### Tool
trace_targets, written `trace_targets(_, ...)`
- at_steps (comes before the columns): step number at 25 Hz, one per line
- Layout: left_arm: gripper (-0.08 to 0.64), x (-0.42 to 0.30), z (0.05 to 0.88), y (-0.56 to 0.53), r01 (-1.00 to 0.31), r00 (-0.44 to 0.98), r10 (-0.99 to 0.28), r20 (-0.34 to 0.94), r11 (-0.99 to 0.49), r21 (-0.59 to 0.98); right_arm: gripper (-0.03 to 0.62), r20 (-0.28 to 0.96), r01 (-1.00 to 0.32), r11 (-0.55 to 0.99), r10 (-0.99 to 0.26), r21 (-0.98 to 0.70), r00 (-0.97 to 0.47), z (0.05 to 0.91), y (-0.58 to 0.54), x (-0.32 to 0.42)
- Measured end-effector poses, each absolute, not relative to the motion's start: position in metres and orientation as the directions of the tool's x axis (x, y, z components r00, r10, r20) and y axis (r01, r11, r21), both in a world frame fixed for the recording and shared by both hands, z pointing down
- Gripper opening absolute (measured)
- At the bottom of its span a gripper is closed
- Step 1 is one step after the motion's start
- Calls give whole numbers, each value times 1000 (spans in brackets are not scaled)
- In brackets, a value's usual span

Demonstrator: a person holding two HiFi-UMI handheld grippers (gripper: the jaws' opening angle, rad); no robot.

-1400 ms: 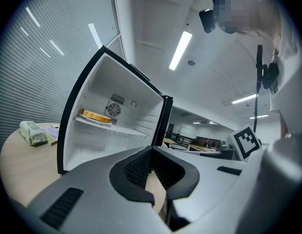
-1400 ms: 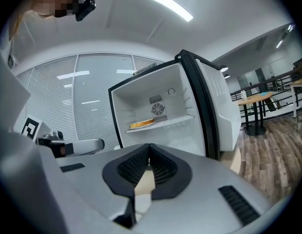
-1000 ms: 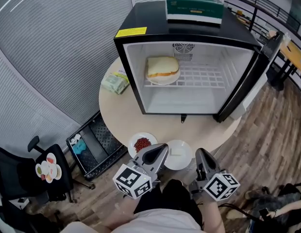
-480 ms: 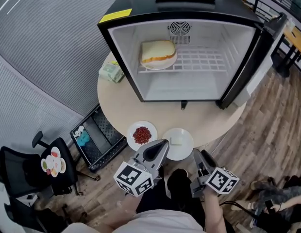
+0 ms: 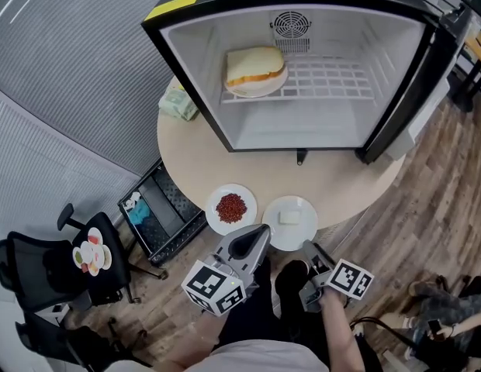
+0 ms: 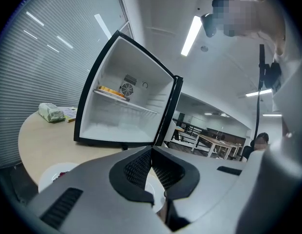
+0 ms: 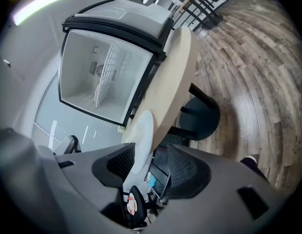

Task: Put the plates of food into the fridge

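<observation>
Left gripper (image 6: 151, 150) jaws closed; right gripper (image 7: 151, 153) jaws, just opened, straddle plate (image 7: 142, 129) rim; yellow label (image 5: 172, 6) unreadable.

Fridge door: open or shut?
Open. The door is swung out to the right, and the wire shelf and sandwich plate inside show.

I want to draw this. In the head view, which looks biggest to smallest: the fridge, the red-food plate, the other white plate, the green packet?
1. Fridge.
2. Red-food plate and other white plate: they look alike, so no ranking.
3. Green packet, smallest.
</observation>
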State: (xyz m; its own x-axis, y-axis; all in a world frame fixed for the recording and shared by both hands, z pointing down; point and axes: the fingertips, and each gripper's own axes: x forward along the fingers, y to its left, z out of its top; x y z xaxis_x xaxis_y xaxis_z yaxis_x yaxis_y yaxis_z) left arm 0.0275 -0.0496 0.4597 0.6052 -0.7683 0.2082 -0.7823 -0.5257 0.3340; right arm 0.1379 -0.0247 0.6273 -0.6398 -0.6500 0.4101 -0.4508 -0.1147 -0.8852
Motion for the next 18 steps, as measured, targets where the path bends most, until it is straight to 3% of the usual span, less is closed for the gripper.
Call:
trace_targets(8, 5, 23, 477, -48, -789, 598, -763, 244, -509, 344, 187, 330, -328, -126, -632, -936, -701, 639, -29, 114)
trace_targets(9, 5, 24, 477, -48, -787, 601, -762, 242, -510, 347, 164, 327, -328, -121, -632, -937, -702, 640, -30, 115)
trace_targets(10, 5, 25, 476, -48, -785, 603, -761, 241, -512, 348, 42, 315, -313, -120, -638, -942, -703, 640, -31, 115)
trace_targets(13, 5, 27, 472, -48, -782, 606, -761, 231, -518, 346, 20, 249, -228, -121, -663, -966, -706, 635, -35, 113)
trace_targets(18, 5, 24, 471, -47, -781, 607, -764, 220, -523, 341, 18, 233, -204, -124, -678, -971, -698, 632, -34, 112)
